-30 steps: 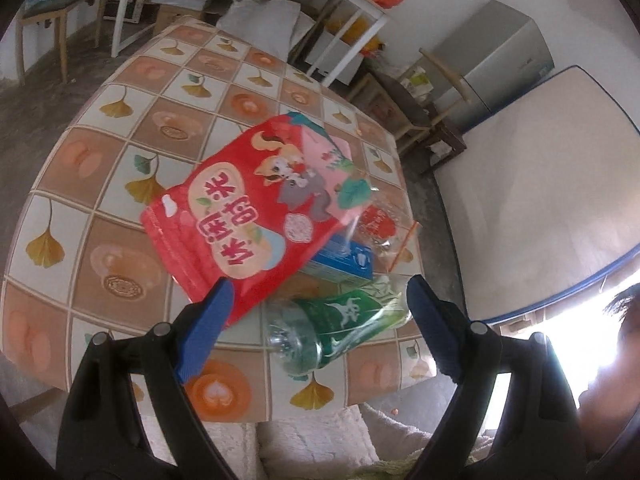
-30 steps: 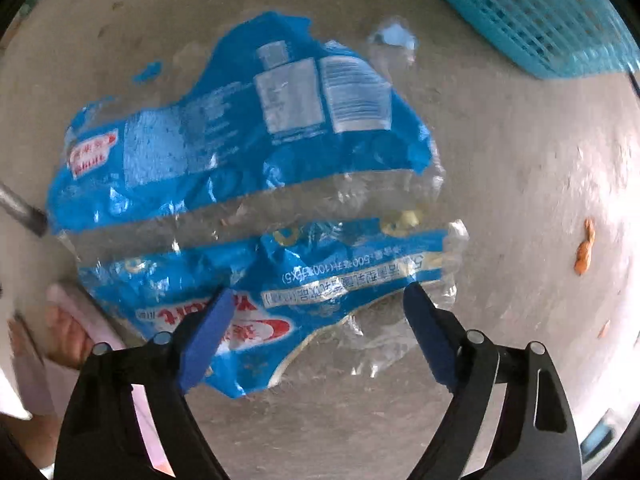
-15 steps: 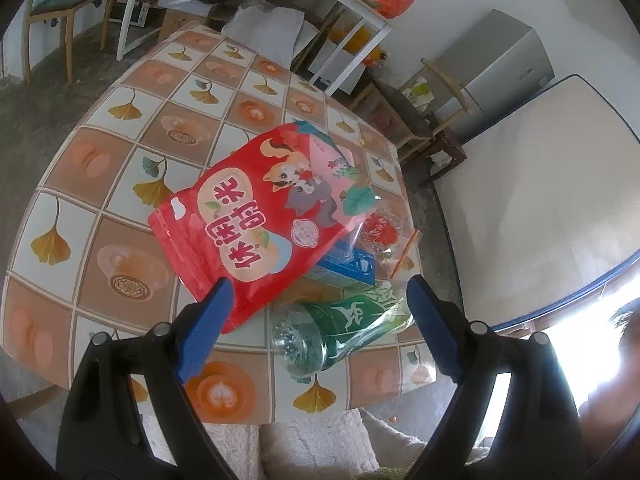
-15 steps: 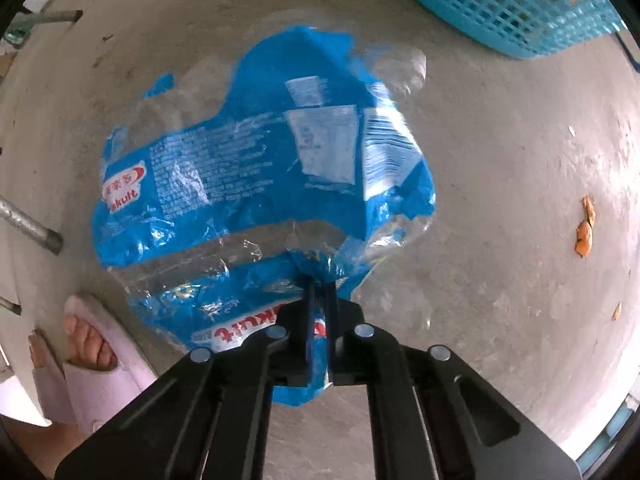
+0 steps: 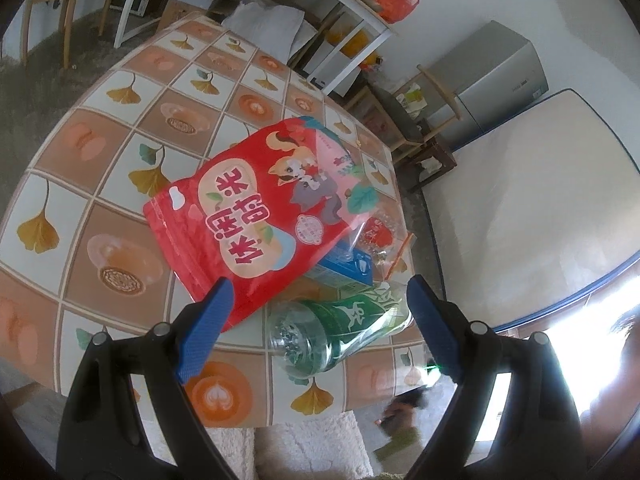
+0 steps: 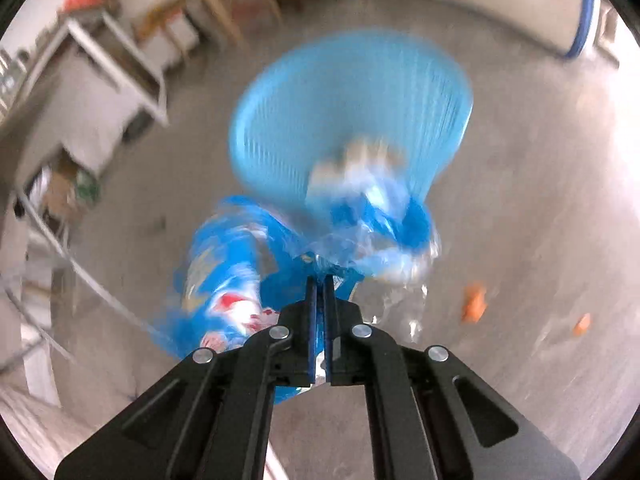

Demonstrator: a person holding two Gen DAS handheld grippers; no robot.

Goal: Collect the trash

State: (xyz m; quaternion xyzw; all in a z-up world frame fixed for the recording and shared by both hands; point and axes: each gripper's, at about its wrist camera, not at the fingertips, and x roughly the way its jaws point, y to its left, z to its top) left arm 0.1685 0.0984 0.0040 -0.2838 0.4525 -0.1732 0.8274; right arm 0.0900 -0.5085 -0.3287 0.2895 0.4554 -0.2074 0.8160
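Note:
My right gripper (image 6: 319, 280) is shut on a blue and clear plastic wrapper (image 6: 232, 276), which hangs crumpled in the air above the grey floor. Beyond it stands a blue mesh basket (image 6: 348, 112); this view is blurred. My left gripper (image 5: 316, 294) hovers open above a tiled table (image 5: 120, 184). On the table lie a red snack bag (image 5: 260, 216), a small blue carton (image 5: 348, 268), a green-labelled clear bottle (image 5: 340, 324) and a clear wrapper with red print (image 5: 380, 232). The bottle lies between the open fingers but lower, untouched.
A white mattress (image 5: 532, 200) leans at the right, with a grey cabinet (image 5: 488, 76), wooden chairs (image 5: 420, 128) and a white metal shelf (image 5: 340, 28) beyond the table. Orange scraps (image 6: 474, 300) lie on the floor. Pale cushions (image 5: 312, 448) sit under the table's near edge.
My right gripper closed on the blue wrapper and lifted it off the floor, swinging up toward the blue basket. My left gripper has stayed open over the table.

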